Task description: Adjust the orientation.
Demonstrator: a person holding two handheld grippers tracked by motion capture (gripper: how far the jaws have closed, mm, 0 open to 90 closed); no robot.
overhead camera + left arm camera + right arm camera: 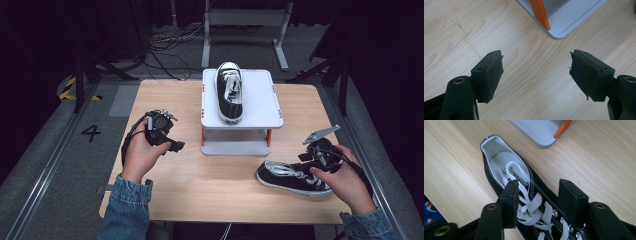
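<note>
Wooden table (165, 100), broad bare surface at left and front; right edge close behind the work. White raised stand (260, 95) at centre rear, bearing an upright black sneaker (229, 92). Second black sneaker (292, 176) lying at right front, near the stand's base: light, canvas upper soft, rubber sole stiff; best gripped at the collar. Right gripper (537, 195) released, jaws straddling the laces. Left gripper (536, 72) spread wide, empty, above bare wood.
</note>
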